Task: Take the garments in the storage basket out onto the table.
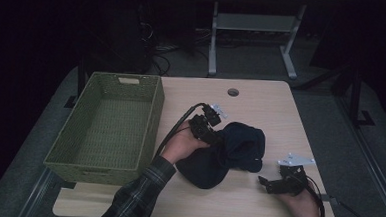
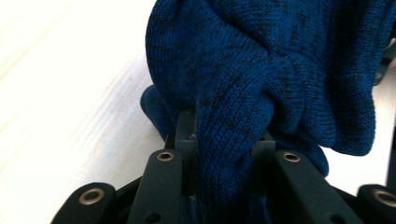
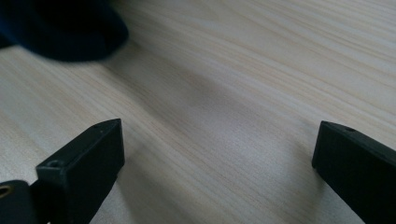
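A dark blue knitted garment [image 1: 228, 153] lies bunched on the wooden table [image 1: 261, 107], right of centre. My left gripper [image 1: 210, 134] is at its left edge, shut on a fold of the knit [image 2: 233, 140] that fills the space between the jaws. My right gripper [image 1: 267, 183] rests low over the table near the front right, jaws wide open with bare wood between them [image 3: 215, 154]. The garment's edge [image 3: 60, 28] lies beyond its left jaw, apart from it.
A green woven basket [image 1: 152, 131] stands on the table's left side with nothing in it. A round cable hole [image 1: 233, 92] is near the far edge. Beyond the table are a white desk frame [image 1: 255, 26] and floor cables.
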Tool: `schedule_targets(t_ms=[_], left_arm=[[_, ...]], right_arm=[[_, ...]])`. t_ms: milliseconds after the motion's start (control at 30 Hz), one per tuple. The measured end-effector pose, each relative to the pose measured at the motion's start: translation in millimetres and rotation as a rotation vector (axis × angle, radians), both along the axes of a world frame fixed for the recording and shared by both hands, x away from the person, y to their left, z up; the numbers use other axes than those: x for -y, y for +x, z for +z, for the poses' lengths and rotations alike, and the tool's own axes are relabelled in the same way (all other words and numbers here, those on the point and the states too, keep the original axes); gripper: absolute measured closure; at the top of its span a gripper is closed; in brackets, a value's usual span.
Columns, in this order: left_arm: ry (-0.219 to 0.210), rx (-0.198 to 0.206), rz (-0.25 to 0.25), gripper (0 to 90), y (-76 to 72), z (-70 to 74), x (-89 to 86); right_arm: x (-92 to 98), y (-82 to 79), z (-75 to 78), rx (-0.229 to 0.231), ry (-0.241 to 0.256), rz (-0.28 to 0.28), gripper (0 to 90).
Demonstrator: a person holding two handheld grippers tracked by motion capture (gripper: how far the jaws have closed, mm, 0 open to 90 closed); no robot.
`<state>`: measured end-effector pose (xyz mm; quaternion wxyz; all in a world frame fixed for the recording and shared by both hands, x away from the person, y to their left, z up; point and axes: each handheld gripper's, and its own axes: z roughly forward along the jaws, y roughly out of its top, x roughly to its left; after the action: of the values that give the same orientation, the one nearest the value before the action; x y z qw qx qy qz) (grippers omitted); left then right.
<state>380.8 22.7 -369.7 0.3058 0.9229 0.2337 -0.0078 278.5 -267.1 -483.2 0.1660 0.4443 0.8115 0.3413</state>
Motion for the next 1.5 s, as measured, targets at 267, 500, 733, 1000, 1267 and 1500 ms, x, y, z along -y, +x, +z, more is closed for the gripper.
schedule_targets(t_ms=[267,500,733,1000,1267,1500], left_arm=[[0.003,-0.006,-0.007,68.4,5.2,-24.6,-1.4],[-0.018,-0.007,-0.001,45.8,5.3,-21.8,-8.8],[-0.049,0.011,0.001,32.3,-2.2,-4.2,-20.6],[-0.081,0.02,0.003,36.2,-16.2,16.6,-36.4],[-0.121,0.039,-0.04,73.3,-42.5,25.0,-52.1],[-0.096,0.005,-0.07,84.6,-67.5,5.7,-57.1]], right_arm=[[0.0,-0.1,0.0,-0.001,-0.001,0.0,2.0],[0.0,-0.1,0.0,-0.001,-0.001,0.0,2.0],[0.0,-0.1,0.0,-0.001,-0.001,0.0,2.0],[0.1,0.0,-0.1,0.001,-0.001,0.0,2.0],[0.0,0.0,-0.1,0.001,-0.001,0.0,1.9],[0.2,0.0,0.1,-0.001,-0.003,0.002,2.0]])
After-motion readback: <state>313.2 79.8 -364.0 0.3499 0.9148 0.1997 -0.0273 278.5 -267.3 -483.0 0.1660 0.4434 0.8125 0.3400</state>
